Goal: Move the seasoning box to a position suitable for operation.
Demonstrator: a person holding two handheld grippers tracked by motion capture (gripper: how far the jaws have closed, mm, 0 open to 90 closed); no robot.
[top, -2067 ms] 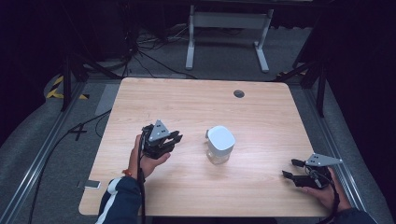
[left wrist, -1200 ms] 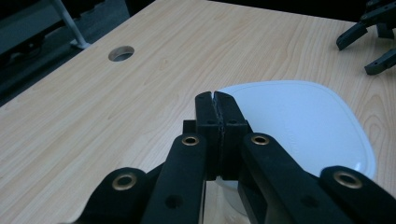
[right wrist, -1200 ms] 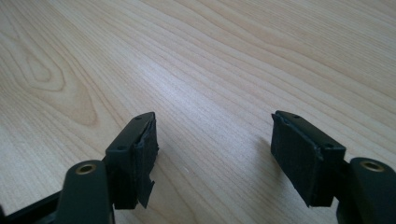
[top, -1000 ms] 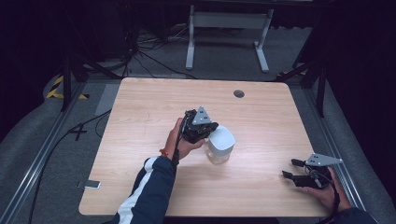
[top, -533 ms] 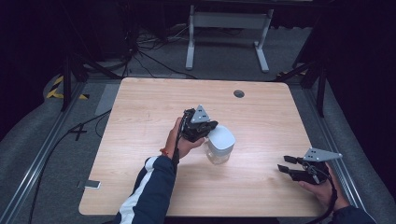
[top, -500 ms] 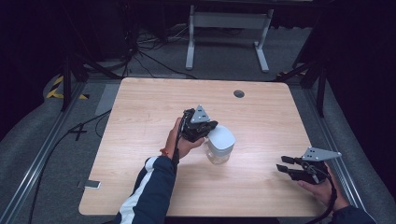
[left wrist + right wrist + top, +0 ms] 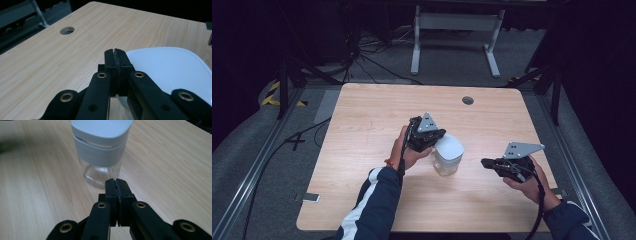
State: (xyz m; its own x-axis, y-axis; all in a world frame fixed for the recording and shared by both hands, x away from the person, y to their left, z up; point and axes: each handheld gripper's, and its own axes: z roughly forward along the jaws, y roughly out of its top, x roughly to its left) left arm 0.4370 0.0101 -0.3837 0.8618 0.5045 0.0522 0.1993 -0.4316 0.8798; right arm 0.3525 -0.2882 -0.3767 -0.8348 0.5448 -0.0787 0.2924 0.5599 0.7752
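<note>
A clear glass jar [image 7: 447, 162] with a white lid [image 7: 449, 147] stands upright in the middle of the wooden table [image 7: 362, 125]. My left gripper [image 7: 440, 135] is shut with nothing in it, its closed tips at the lid's left edge [image 7: 170, 72]. Whether they touch the lid I cannot tell. My right gripper [image 7: 485, 162] is held above the table to the right of the jar and points at it. Its jaws have just been closing and now stand shut and empty [image 7: 115, 181], a short way from the jar [image 7: 100, 152].
A round cable hole [image 7: 468, 100] sits near the table's far edge. A white stand frame [image 7: 452, 25] and cables lie on the floor beyond. A small flat object [image 7: 310, 197] rests by the front left corner.
The left hand moved right to the jar's lid and has stayed there. The right gripper rose and moved left toward the jar, and its jaws closed.
</note>
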